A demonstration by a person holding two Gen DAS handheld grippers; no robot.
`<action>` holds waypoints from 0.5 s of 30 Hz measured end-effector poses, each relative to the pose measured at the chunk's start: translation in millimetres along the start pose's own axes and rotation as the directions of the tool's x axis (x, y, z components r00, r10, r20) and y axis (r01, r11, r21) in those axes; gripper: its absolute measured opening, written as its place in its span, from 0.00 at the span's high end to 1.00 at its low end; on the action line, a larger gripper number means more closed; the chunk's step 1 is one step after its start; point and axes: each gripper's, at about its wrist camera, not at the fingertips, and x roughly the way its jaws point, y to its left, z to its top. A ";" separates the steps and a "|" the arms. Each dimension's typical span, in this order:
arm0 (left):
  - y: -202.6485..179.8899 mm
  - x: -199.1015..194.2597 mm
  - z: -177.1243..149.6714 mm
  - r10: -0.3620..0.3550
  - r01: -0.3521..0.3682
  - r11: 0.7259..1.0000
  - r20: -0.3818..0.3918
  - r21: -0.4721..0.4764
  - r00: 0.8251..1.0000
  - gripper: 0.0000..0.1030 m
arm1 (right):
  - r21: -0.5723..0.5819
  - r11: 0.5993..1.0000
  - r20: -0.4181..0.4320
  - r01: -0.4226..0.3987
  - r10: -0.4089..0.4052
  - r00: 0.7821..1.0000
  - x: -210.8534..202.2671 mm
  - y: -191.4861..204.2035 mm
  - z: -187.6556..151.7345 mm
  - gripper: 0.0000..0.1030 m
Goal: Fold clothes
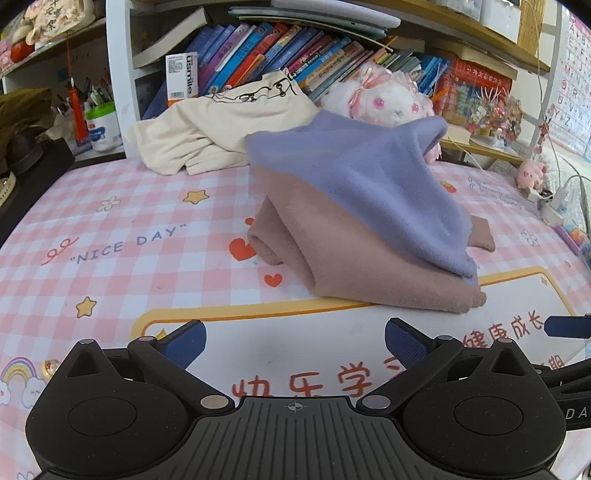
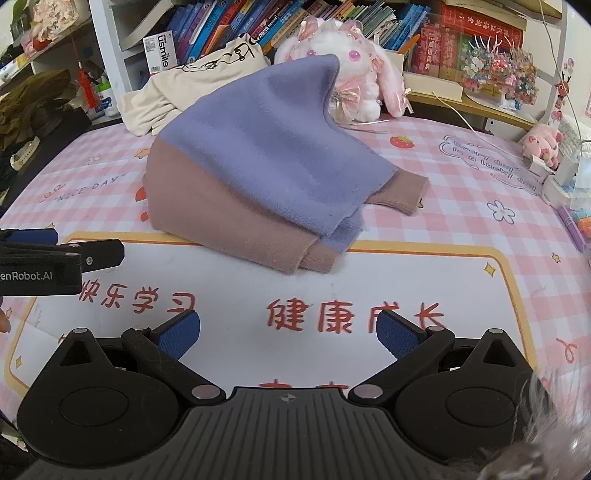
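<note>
Judging by its nap and slump, the two-tone fleece garment (image 1: 354,221) should handle soft, light and limp, sagging wherever unsupported; best taken at the near hem corner (image 2: 314,258) or the cuff (image 2: 402,192) at 3 o'clock. It lies mid-mat, partly folded: mauve-brown lower half, lavender upper half peaking at 12 o'clock. Left gripper (image 1: 295,343) and right gripper (image 2: 288,332) hover at 6 o'clock, jaws spread, holding nothing. A cream garment (image 1: 207,129) lies at 11 o'clock, a plush rabbit (image 2: 351,66) behind, on the pink checked mat (image 1: 110,229).

A folded garment (image 2: 236,177) lies mid-tabletop (image 2: 461,192); a second garment (image 2: 192,88) behind-left, a plush rabbit (image 2: 354,74) behind, bookshelf (image 2: 258,22) beyond.
</note>
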 end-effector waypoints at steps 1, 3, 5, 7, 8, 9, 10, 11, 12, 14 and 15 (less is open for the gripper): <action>-2.8 0.3 0.0 0.003 -0.003 1.000 -0.002 -0.002 1.000 0.00 | 0.001 1.000 -0.001 -0.004 0.004 1.000 -0.1 -3.4 0.3 0.00; -9.8 1.3 -0.3 0.005 -0.005 1.000 -0.010 -0.007 1.000 0.00 | 0.003 1.000 -0.004 -0.010 0.010 1.000 0.3 -11.3 0.9 0.00; -16.3 1.4 -0.4 0.007 -0.007 1.000 -0.013 -0.016 1.000 0.00 | 0.004 1.000 -0.013 -0.023 0.023 1.000 1.7 -20.8 2.1 0.00; -23.0 1.4 -0.6 0.009 -0.010 1.000 -0.017 -0.026 1.000 0.00 | -0.006 0.999 -0.018 -0.035 0.035 0.999 1.6 -27.8 2.7 0.00; -26.7 1.5 -0.8 0.012 -0.013 0.999 -0.018 -0.031 1.000 0.00 | -0.014 0.999 -0.018 -0.040 0.040 0.999 1.4 -30.9 3.2 0.00; -30.3 1.5 -0.9 0.015 -0.016 0.999 -0.019 -0.036 1.000 0.00 | -0.021 0.999 -0.018 -0.046 0.045 0.999 1.1 -33.9 3.6 0.00; -34.2 1.8 -1.0 0.016 -0.017 0.999 -0.022 -0.040 1.000 0.00 | -0.029 0.998 -0.018 -0.051 0.050 0.999 0.9 -37.0 4.1 0.00; -38.8 2.1 -1.2 0.014 -0.015 0.999 -0.027 -0.039 1.000 0.00 | -0.035 0.998 -0.018 -0.056 0.055 0.998 0.8 -41.1 4.4 0.00; -43.7 2.1 -1.6 0.013 -0.014 0.999 -0.031 -0.034 0.999 0.00 | -0.038 0.997 -0.017 -0.061 0.061 0.998 0.8 -45.1 4.7 0.00; -53.6 2.2 -2.3 0.010 -0.011 1.000 -0.040 -0.026 0.999 0.00 | -0.042 0.997 -0.021 -0.070 0.069 0.997 1.8 -52.6 5.5 0.00; -58.6 2.2 -2.7 0.008 -0.009 1.000 -0.044 -0.021 0.999 0.00 | -0.047 0.996 -0.024 -0.078 0.077 0.997 2.5 -56.5 5.4 0.00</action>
